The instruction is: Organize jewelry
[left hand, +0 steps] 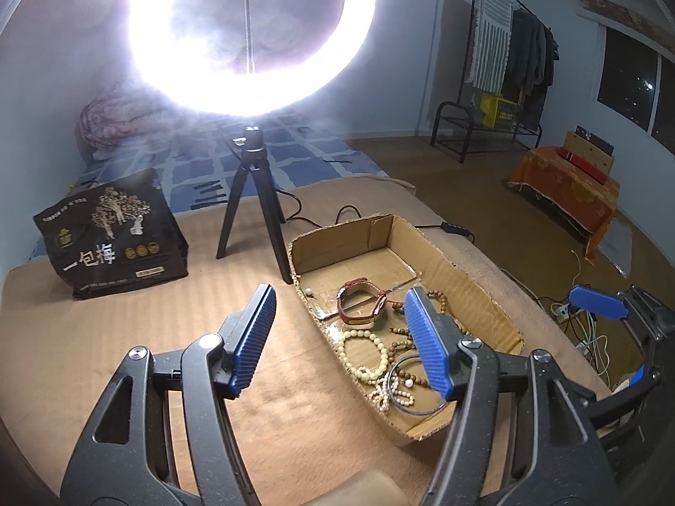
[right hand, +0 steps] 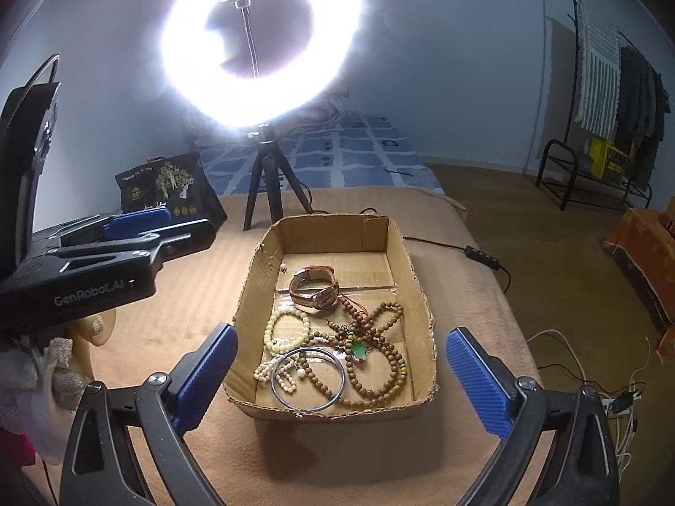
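Observation:
A shallow cardboard box [right hand: 415, 291] [left hand: 468, 270] on the tan blanket holds the jewelry: a watch [right hand: 314, 291] [left hand: 363, 301] with a brown strap, a cream bead bracelet [right hand: 287, 331] [left hand: 365, 354], a silver-blue bangle [right hand: 309, 378] [left hand: 415, 407], brown wooden bead strands [right hand: 382, 352], a green pendant [right hand: 358, 352], a pearl strand [right hand: 278, 369] and a small pearl earring [right hand: 283, 268]. My left gripper [left hand: 344, 343] is open and empty, above the box's left wall. My right gripper [right hand: 341, 373] is open and empty, in front of the box's near end. The left gripper also shows at the left of the right wrist view [right hand: 126, 232].
A bright ring light on a black tripod [right hand: 265, 177] [left hand: 249, 206] stands behind the box. A black printed bag [left hand: 112, 232] [right hand: 168, 187] sits at the left. A power cable with switch [right hand: 476, 253] runs off to the right. Floor, clothes rack and cables lie to the right.

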`<action>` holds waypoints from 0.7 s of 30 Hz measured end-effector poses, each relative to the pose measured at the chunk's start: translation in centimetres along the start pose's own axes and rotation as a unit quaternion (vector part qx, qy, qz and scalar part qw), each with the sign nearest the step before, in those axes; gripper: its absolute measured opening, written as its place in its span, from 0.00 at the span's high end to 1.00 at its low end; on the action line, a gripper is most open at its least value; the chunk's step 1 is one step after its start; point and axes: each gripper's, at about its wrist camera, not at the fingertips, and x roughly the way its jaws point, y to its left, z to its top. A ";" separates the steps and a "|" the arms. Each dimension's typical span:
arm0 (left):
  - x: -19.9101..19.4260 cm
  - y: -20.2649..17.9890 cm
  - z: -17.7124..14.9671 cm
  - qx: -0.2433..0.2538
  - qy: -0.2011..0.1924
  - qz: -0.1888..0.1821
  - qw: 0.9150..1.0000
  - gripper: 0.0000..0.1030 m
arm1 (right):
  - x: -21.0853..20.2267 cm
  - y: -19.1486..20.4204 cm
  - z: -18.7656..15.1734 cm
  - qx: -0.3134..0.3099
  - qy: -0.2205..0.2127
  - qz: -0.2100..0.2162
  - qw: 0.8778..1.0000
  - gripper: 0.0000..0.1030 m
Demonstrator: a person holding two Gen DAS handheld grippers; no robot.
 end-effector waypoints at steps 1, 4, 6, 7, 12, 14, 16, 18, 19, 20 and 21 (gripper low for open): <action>-0.3 0.1 0.0 0.000 -0.002 0.001 1.000 0.33 | -0.2 0.1 0.0 -0.001 -0.002 -0.002 1.000 0.01; -1.5 0.3 -0.3 0.001 -0.008 0.004 1.000 0.32 | -1.1 0.2 0.2 -0.003 -0.010 -0.007 1.000 0.00; -2.4 0.4 -0.4 -0.001 -0.012 0.005 1.000 0.31 | -1.6 0.4 0.3 -0.002 -0.013 -0.009 1.000 0.00; -2.8 0.5 -0.4 -0.001 -0.013 0.006 1.000 0.31 | -1.7 0.3 0.3 -0.001 -0.014 -0.010 1.000 0.00; -5.2 0.6 -0.8 -0.003 -0.023 0.012 1.000 0.29 | -3.1 0.5 0.2 -0.001 -0.019 -0.014 1.000 0.00; -6.2 0.6 -1.0 -0.003 -0.029 0.016 0.999 0.26 | -3.6 0.6 0.1 0.000 -0.022 -0.016 1.000 0.00; -7.2 0.7 -1.2 -0.003 -0.036 0.020 0.999 0.25 | -4.2 0.6 0.0 0.003 -0.024 -0.017 1.000 0.00; -8.4 0.8 -1.5 -0.003 -0.040 0.024 0.999 0.25 | -4.7 0.6 0.0 0.004 -0.027 -0.018 0.999 0.00; -8.8 0.8 -1.6 -0.003 -0.041 0.026 0.999 0.25 | -5.0 0.7 0.0 0.003 -0.028 -0.018 0.999 0.00; -9.2 0.8 -1.7 -0.003 -0.042 0.028 0.999 0.24 | -5.3 0.7 -0.1 0.003 -0.030 -0.020 0.999 0.00; -9.6 0.8 -1.9 -0.002 -0.041 0.030 0.999 0.24 | -5.6 0.8 -0.1 0.003 -0.031 -0.021 0.999 0.00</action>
